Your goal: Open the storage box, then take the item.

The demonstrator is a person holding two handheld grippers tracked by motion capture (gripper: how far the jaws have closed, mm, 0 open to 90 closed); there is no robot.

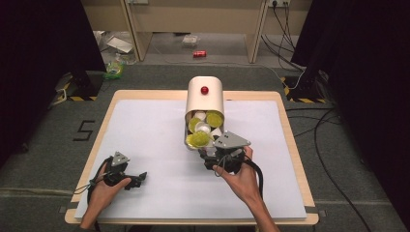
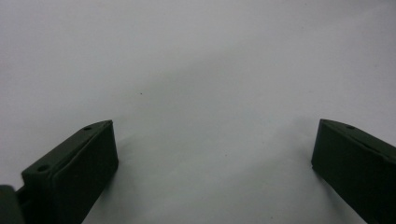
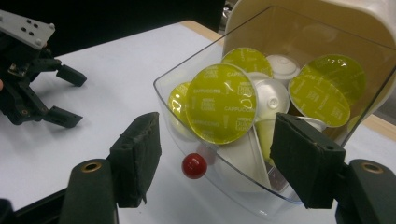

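Right gripper (image 3: 212,158): jaws spread, pinching nothing, standing either side of the red knob (image 3: 194,165) on the clear drawer (image 3: 177,79) front. The drawer is pulled out of the cream dispenser (image 1: 205,99) at mid-table, loaded with green-lidded coffee capsules (image 3: 223,103). Judgement: the step in hand appears to be working the drawer by its knob. Recommended: centre the pads on the knob before closing, then move straight along the drawer's line, avoiding twist that could jam it or spill capsules. Left gripper (image 2: 212,163): jaws apart, empty, resting over bare white table (image 2: 196,70), well clear.
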